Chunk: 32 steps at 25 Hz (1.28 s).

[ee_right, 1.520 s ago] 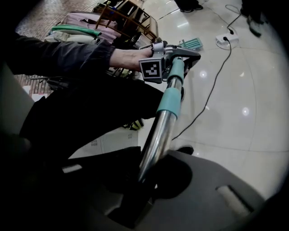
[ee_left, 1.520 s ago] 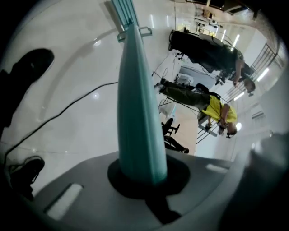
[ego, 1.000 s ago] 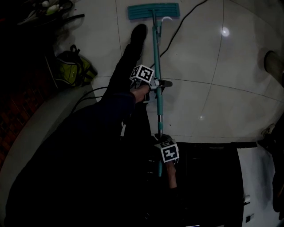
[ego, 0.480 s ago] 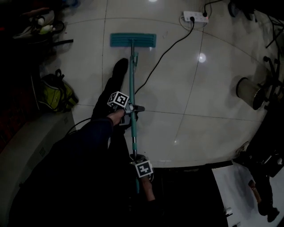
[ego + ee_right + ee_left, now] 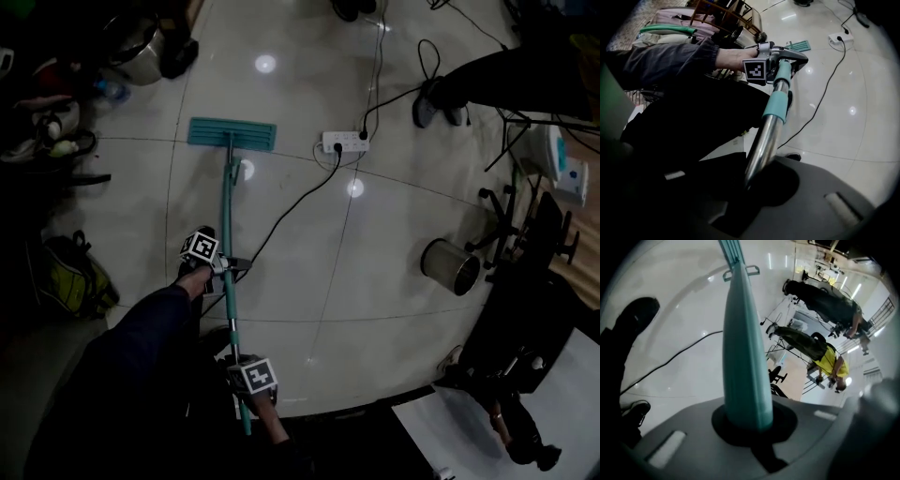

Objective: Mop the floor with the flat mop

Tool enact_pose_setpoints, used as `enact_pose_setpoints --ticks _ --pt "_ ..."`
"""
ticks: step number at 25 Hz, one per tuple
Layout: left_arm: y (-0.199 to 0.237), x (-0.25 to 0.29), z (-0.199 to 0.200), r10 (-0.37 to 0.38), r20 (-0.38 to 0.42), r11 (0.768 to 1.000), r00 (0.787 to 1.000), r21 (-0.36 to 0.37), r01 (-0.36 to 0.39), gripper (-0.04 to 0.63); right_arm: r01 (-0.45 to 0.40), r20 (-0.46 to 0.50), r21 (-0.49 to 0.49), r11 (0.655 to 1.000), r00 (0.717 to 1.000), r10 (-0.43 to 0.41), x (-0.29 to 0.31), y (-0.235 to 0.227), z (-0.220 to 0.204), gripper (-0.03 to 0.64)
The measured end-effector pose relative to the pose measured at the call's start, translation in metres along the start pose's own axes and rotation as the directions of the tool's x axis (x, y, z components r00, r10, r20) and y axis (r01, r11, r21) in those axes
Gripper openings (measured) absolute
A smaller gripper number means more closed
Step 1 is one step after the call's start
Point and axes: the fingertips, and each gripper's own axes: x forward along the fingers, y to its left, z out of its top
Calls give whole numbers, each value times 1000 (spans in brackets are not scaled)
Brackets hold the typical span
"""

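While the left gripper (image 5: pixel 230 267) clenches the teal mop handle (image 5: pixel 227 206) midway and the right gripper (image 5: pixel 242 361) clamps its chrome top for leverage, the flat teal mop head (image 5: pixel 232 133) rests on the white tile floor (image 5: pixel 394 216).

flat mop pole (image 5: pixel 228 253) top end buried behind right gripper (image 5: pixel 242 367) marker cube, pole section inside closed left gripper (image 5: pixel 743 422) jaws unseen, person (image 5: pixel 506 70) cut off at top right edge, clutter (image 5: pixel 56 141) along left floor edge too dim to identify
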Motion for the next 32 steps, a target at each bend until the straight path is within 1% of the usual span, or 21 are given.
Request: enact_pose_setpoints --ticks 4,8,10,12,14,17,21,23,26,29,32 --pt "-31 -19 63 -9 58 1000 998 24 8 2 -12 29 3 1000 1000 12 -3 5 69 83" --pt "-50 -28 113 13 75 998 997 58 -17 2 -33 71 17 999 997 32 1 5 122 80" --pt "-58 -33 129 22 76 996 997 81 -28 2 -45 93 18 999 995 44 3 6 141 74" --pt "-66 -38 137 14 80 994 997 109 -23 2 -46 109 7 999 993 45 3 11 151 75" --pt "-72 -43 129 11 82 992 997 123 -22 2 -48 116 -1 999 992 48 0 20 145 75" --pt "-71 -46 84 19 67 990 998 135 -28 2 -42 120 -14 999 992 43 -3 34 102 77" --pt "-58 -42 -1 -13 72 988 997 156 2 2 -4 109 -25 1000 994 7 2 39 7 78" --pt "-43 -39 -51 -36 76 985 996 172 22 2 3 108 -37 999 994 1 6 46 -46 78" --pt "-17 -34 -131 -51 73 987 996 158 39 2 -7 98 -44 999 995 11 12 59 -128 80" --pt "14 -31 -206 -44 72 990 996 140 33 2 -9 89 -55 998 996 14 21 69 -206 80" --pt "43 -24 -272 -27 75 992 997 128 17 2 -22 97 -78 997 995 30 24 83 -270 81"
